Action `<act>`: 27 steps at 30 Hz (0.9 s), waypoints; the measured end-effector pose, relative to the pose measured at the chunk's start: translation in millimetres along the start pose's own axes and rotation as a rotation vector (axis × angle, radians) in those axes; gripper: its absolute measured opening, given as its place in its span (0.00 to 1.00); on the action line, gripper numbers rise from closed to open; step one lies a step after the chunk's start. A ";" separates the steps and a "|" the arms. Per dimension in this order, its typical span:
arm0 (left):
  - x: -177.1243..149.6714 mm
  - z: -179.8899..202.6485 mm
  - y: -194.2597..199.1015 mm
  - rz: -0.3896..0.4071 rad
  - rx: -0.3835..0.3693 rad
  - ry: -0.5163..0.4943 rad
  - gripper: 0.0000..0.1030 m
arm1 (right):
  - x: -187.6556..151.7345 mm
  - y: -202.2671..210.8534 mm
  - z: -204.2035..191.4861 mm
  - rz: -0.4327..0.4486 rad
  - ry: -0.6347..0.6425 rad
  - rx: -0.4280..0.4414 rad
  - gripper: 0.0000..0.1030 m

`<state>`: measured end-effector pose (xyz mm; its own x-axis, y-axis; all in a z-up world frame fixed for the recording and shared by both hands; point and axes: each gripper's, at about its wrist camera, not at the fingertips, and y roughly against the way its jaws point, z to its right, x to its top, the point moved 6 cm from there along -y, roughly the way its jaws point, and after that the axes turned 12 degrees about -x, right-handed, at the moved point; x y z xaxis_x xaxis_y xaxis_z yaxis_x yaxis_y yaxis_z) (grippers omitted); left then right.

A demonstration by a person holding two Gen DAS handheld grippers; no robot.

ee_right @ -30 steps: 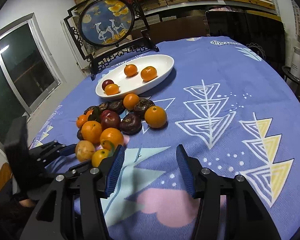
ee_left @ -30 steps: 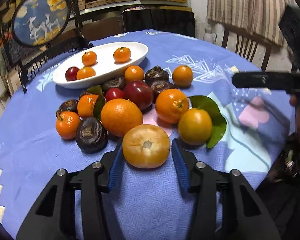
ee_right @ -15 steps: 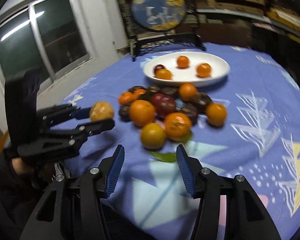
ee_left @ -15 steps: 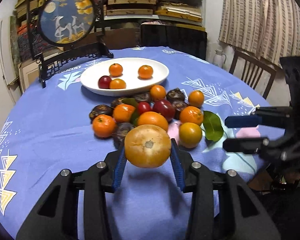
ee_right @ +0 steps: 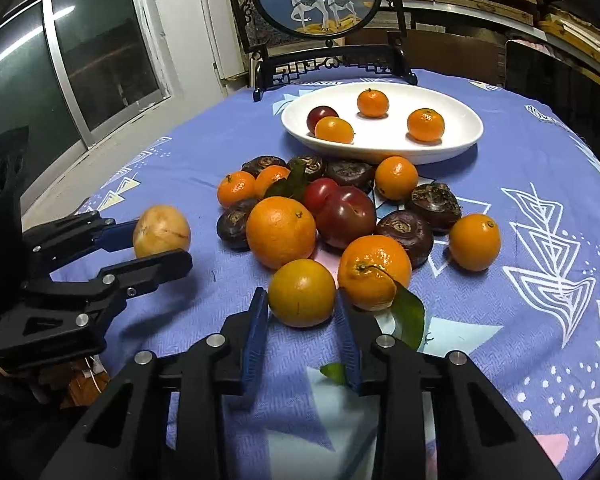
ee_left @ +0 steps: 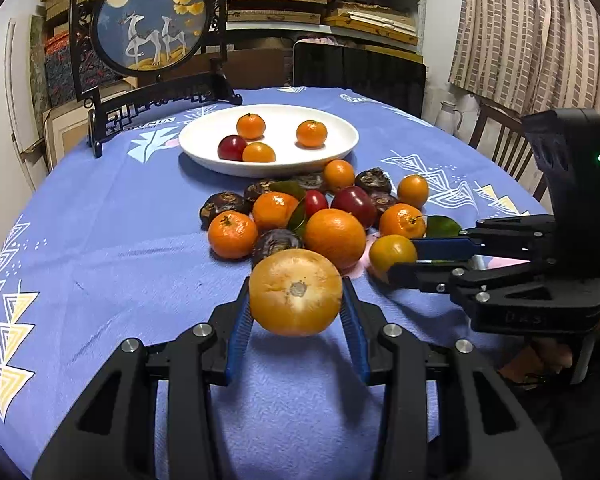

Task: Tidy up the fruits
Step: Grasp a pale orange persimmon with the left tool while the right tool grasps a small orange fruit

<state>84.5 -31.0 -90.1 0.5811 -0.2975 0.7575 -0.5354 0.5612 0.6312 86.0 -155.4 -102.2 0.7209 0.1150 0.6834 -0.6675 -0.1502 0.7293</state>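
Note:
My left gripper (ee_left: 296, 300) is shut on a pale yellow-orange fruit (ee_left: 295, 291) and holds it above the blue cloth; it also shows in the right wrist view (ee_right: 162, 232). My right gripper (ee_right: 302, 300) is open, its jaws on either side of a small orange fruit (ee_right: 301, 293) that rests on the cloth at the near edge of the fruit pile (ee_right: 340, 216). The same fruit shows in the left wrist view (ee_left: 392, 254). A white oval plate (ee_left: 340, 148) behind the pile holds several small fruits.
The pile holds oranges, red plums and dark brown fruits with green leaves (ee_right: 408, 316). A framed round deer screen (ee_left: 148, 24) stands at the table's far edge. Chairs (ee_left: 500, 148) and shelves stand behind the round table (ee_left: 100, 220).
My left gripper lifted the pale fruit off the cloth and drew it back from the pile. My right gripper swung left to the pile and now brackets the small orange fruit.

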 end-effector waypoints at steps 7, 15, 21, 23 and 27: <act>-0.2 -8.2 0.5 0.005 0.001 0.021 0.39 | 0.8 -1.0 1.3 -0.025 -0.018 0.026 0.41; -4.3 -8.3 -0.8 -0.003 0.000 0.024 0.39 | 12.8 -8.8 -12.6 -0.027 0.036 -0.050 0.44; -5.4 -10.4 0.1 -0.003 0.001 0.030 0.39 | 12.4 -19.9 -13.7 -0.056 0.043 -0.107 0.35; -4.9 -11.6 0.9 0.000 0.002 0.032 0.39 | 10.3 -16.5 -9.1 -0.055 0.005 -0.057 0.35; -2.2 -11.6 2.8 0.007 -0.002 0.032 0.39 | 7.1 -0.5 -0.4 -0.037 -0.033 -0.007 0.35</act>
<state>88.8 -19.9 -91.9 0.5965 -0.2688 0.7562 -0.5385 0.5646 0.6255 91.4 -154.1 -97.8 0.7506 0.0878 0.6549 -0.6417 -0.1395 0.7542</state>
